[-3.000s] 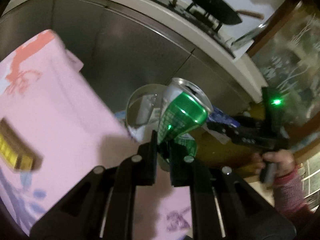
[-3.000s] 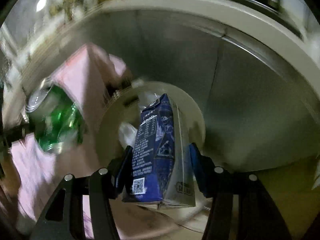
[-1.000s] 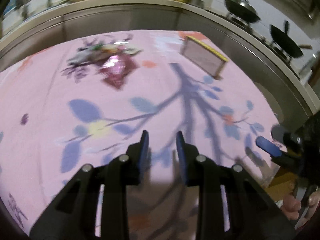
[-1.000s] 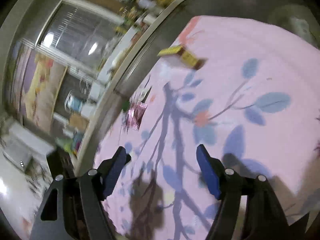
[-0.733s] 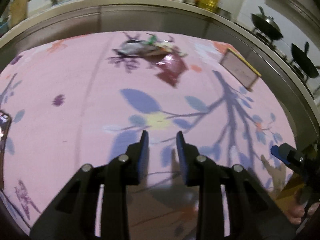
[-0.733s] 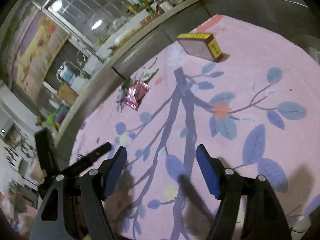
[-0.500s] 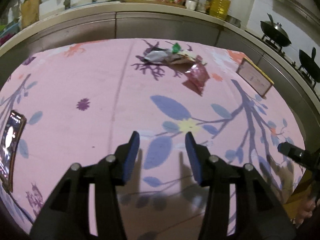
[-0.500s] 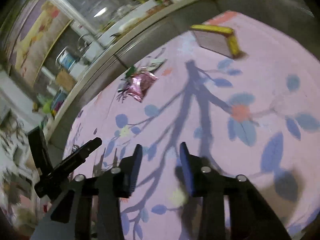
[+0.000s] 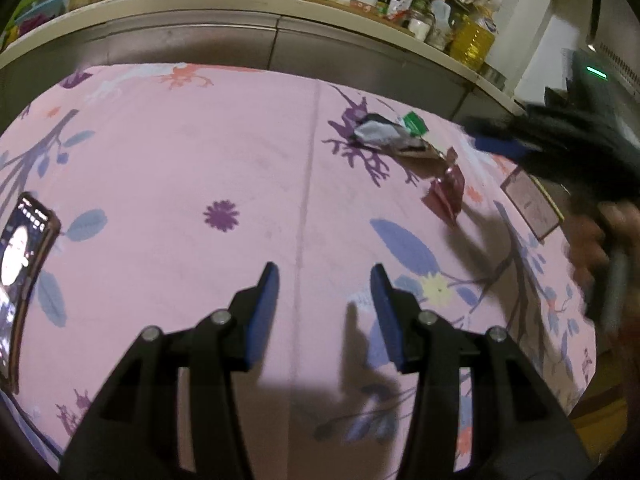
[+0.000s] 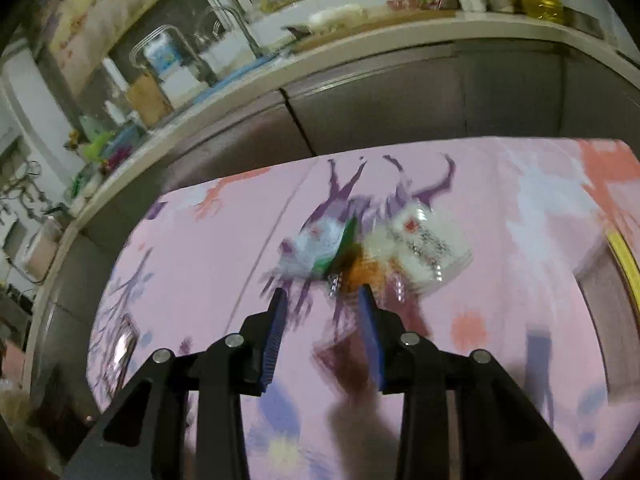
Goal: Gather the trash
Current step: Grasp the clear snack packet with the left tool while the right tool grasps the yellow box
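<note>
Two tongs: both spread, holding nothing.
Left tongs (image 9: 323,276): over the table (image 9: 160,168), well short of the trash.
Right tongs (image 10: 322,300): just short of the trash (image 10: 372,248), blurred.
Trash: wrappers (image 9: 390,136) heaped on the table's far side; red packet (image 9: 446,196) beside them.
Phone (image 9: 22,264): far left of the trash.

Home kitchen: countertop (image 9: 240,4), oil bottle (image 9: 474,42), faucet (image 10: 236,28), tablecloth (image 9: 200,160).
</note>
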Tool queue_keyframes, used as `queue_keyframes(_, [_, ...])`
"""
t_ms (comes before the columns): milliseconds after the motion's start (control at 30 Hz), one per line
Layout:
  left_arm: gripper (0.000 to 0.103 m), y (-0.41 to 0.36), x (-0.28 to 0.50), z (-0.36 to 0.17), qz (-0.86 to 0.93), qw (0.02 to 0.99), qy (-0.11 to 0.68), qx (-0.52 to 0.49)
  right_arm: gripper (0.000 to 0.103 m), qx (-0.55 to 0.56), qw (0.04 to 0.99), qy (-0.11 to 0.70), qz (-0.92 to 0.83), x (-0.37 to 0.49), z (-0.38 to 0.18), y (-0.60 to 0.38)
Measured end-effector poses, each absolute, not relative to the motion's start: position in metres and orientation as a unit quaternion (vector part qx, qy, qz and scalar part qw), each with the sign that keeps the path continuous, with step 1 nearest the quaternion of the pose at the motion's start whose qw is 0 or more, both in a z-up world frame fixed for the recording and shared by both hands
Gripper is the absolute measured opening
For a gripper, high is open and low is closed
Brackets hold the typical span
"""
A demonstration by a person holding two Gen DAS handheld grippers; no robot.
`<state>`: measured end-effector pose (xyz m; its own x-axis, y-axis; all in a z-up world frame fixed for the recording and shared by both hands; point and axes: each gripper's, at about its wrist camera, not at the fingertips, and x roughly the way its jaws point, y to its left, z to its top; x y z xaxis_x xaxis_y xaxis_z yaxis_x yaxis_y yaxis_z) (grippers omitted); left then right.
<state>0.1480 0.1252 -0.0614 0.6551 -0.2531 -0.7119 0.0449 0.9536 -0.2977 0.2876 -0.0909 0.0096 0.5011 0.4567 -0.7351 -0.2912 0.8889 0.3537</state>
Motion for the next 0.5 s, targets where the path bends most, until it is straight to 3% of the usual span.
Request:
queue_keyframes(233, [0.045,0.131,0.159,-0.060,-0.088,0.898,0.412,-0.131,0.035,0.068,0.831,0.510,0.211,0.370,-0.024,-0.061])
queue_keyframes(500, [0.045,0.145,0.171,-0.052,-0.093,0.899,0.398,-0.156,0.035,0.017,0.732,0.554,0.396,0.278,-0.036,-0.026])
